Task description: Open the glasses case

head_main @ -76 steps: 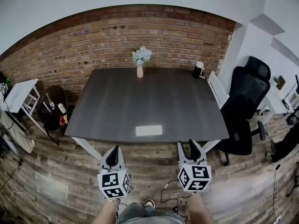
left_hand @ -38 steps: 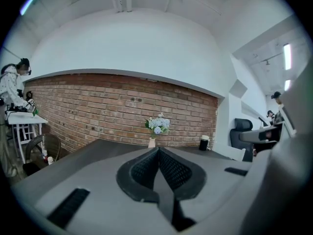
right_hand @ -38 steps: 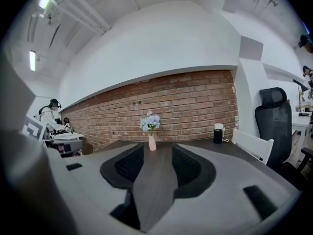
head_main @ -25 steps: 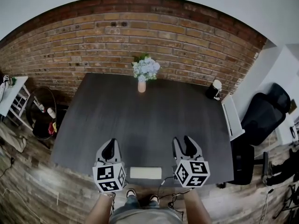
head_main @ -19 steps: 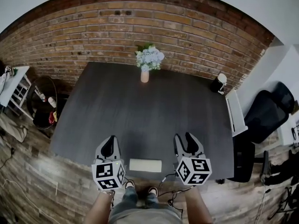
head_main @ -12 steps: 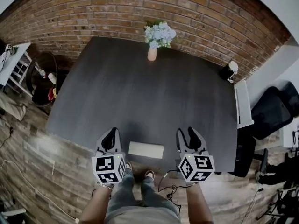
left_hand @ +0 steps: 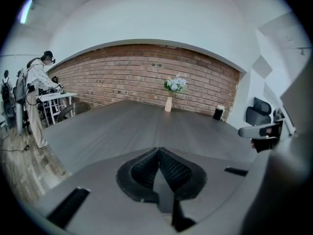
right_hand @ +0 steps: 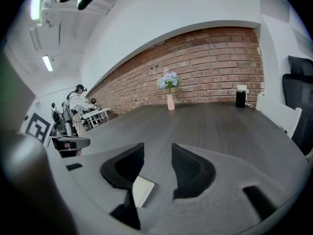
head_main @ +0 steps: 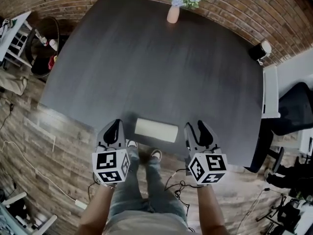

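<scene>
The glasses case is a flat white oblong lying closed near the front edge of the dark table. My left gripper hovers just left of it, pads pressed together, holding nothing. My right gripper hovers just right of the case with a clear gap between its pads. A white corner of the case shows low in the right gripper view, left of the gap and below the jaws. Neither gripper touches the case.
A pink vase of pale flowers stands at the table's far edge, and a small black and white cylinder at the far right corner. A black office chair and a white panel stand to the right. A round side table stands to the left.
The person has walked up to the table and the view has tipped further down. Both grippers now flank the case at the table's front edge; their jaw states look unchanged.
</scene>
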A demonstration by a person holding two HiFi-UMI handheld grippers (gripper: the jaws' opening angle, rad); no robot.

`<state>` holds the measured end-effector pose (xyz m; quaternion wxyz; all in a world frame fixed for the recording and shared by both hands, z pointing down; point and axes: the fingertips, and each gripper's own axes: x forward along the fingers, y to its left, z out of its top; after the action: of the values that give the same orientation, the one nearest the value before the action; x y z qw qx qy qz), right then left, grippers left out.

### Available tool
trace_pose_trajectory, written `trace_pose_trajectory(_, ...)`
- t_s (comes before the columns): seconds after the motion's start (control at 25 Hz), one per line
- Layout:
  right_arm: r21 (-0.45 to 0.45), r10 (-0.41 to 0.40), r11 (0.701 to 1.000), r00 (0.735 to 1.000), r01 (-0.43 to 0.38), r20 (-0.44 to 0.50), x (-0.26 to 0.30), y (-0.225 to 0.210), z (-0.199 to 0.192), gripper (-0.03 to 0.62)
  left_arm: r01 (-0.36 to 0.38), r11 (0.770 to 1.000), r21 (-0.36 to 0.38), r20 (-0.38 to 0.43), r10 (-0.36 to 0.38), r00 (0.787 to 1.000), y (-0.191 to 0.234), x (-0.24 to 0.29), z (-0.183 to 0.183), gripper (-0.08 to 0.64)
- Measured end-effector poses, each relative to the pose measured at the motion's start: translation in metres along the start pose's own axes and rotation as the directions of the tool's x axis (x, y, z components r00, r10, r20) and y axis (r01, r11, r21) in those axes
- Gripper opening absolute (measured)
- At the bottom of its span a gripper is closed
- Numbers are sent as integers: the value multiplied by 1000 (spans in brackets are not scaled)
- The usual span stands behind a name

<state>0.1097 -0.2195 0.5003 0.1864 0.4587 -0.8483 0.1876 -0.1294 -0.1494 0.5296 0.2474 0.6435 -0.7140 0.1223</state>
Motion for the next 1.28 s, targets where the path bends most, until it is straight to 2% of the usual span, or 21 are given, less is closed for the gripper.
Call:
trace_pose_trajectory(0.2, -29, 69, 997, 997, -70, -35, 5, 9, -25, 179, -57, 998, -27, -24, 56, 998, 13, -2, -26, 6)
trace_pose_trajectory(0.32, -89, 117, 988, 991, -123, -70, 6, 16, -43, 179, -92, 994, -53, -29, 91, 995, 18, -6, -39, 6)
trace_pose_trajectory(0.44, -154, 163, 972, 980, -180, -113, 6, 22, -61, 179, -121, 990, -70, -33, 119, 992, 19, -10, -50, 5)
trace_pose_trajectory(0.72, -232, 245, 930, 952, -284, -183, 5, 37, -90, 183, -155, 984, -92, -50, 151, 987, 19, -21, -73, 6)
trace_pose_trajectory(0.84, -289, 275, 899, 937, -330, -215, 5, 46, -100, 192, -159, 983, -92, -54, 155, 986, 19, -23, -78, 6)
trace_pose_trajectory(1.0, -336, 273, 873, 924, -355, -267, 5, 50, -112, 198, -163, 983, -86, -50, 160, 986, 18, -22, -76, 6)
trace_pose_trajectory(1.28, -428, 245, 836, 932, -343, -269, 12, 48, -124, 199, -168, 983, -75, -51, 164, 985, 18, -19, -76, 6)
